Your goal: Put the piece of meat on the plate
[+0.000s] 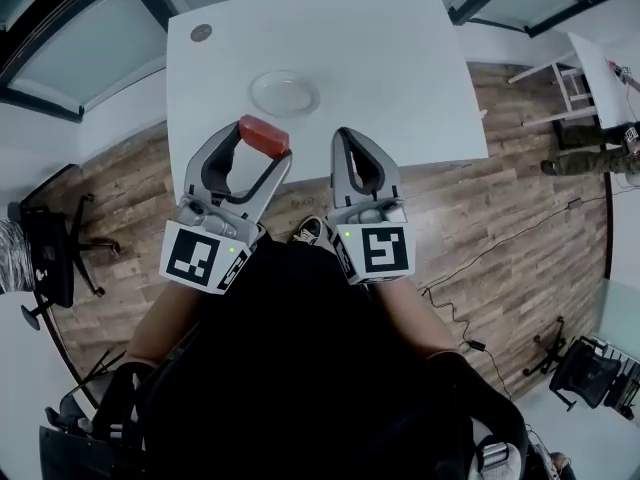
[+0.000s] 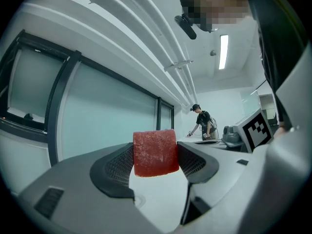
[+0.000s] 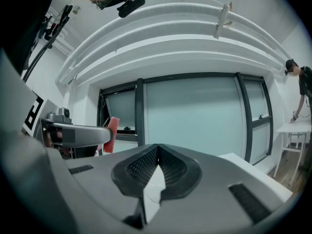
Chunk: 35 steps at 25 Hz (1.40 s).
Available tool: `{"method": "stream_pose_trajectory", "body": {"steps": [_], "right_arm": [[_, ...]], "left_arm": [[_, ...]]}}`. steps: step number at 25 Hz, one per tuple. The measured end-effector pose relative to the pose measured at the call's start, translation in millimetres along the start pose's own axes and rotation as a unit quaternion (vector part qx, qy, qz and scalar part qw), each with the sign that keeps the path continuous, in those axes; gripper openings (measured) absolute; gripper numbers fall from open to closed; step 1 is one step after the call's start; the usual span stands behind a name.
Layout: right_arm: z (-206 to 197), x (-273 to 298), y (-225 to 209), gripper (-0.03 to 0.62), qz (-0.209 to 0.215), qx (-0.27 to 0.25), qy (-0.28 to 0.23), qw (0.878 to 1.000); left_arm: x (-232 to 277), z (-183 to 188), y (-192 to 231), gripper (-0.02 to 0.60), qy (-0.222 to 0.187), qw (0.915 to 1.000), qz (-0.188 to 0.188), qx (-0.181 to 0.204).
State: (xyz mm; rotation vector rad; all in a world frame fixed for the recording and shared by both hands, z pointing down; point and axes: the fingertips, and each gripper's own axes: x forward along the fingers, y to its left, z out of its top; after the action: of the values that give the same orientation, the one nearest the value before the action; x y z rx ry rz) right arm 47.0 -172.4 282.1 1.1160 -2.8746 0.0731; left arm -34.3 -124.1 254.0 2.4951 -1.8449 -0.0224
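Note:
A red block of meat is pinched between the jaws of my left gripper, which is held above the near edge of the white table. In the left gripper view the meat fills the gap between the two pads. A clear round plate lies on the table just beyond the meat, with nothing on it. My right gripper hovers beside the left one, shut with its pads touching and holding nothing. From the right gripper view the meat shows at the left.
A small grey disc lies at the table's far left corner. Wooden floor surrounds the table, with a black office chair at the left. A second white table and a standing person are at the right.

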Motion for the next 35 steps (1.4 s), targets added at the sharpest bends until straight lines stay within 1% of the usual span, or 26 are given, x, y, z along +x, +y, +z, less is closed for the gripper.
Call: {"method": "stream_pose_trajectory", "body": {"steps": [3,7,12,15,19,22,25,28,32,35], "right_arm": [[-7.5,20.9,-4.2,0.003,0.004,0.015,0.009,1.0],[-18.5,21.8,-9.8,0.003,-0.002,0.026,0.026,0.999],[-26.5,30.7,-8.5,0.003,-0.006,0.023,0.04,0.999],[-39.7,43.6,-9.5,0.003,-0.006,0.026,0.061,0.998],[-55.8,54.3,-15.8,0.003,-0.009,0.033,0.08,0.996],[-69.8,65.6,-18.2,0.003,-0.008,0.034,0.092,0.995],[-90.3,76.3,-29.2,0.003,-0.013,0.042,0.112,0.993],[-107.7,84.2,-40.9,0.003,-0.022,0.055,0.129,0.99],[-127.5,94.7,-49.6,0.003,-0.034,0.07,0.143,0.987],[-145.2,99.7,-71.7,0.003,-0.049,0.086,0.153,0.983]], "left_arm": [[8.4,-7.8,17.9,0.281,0.016,0.9998,0.009,-0.003],[8.7,-15.0,23.4,0.281,0.027,0.9995,0.017,-0.008],[22.5,-29.9,39.9,0.281,0.044,0.9989,0.001,-0.017],[38.7,-41.2,54.9,0.281,0.055,0.9983,-0.001,-0.022],[55.4,-67.1,64.6,0.281,0.08,0.9965,-0.002,-0.024],[63.6,-92.1,76.2,0.281,0.099,0.9944,0.001,-0.038],[78.2,-115.0,82.4,0.281,0.116,0.9918,0.007,-0.053],[91.9,-136.1,83.2,0.281,0.138,0.9889,0.013,-0.055],[101.1,-167.5,85.6,0.281,0.183,0.981,0.011,-0.063],[121.4,-191.4,82.9,0.281,0.21,0.9759,0.005,-0.06]]}}
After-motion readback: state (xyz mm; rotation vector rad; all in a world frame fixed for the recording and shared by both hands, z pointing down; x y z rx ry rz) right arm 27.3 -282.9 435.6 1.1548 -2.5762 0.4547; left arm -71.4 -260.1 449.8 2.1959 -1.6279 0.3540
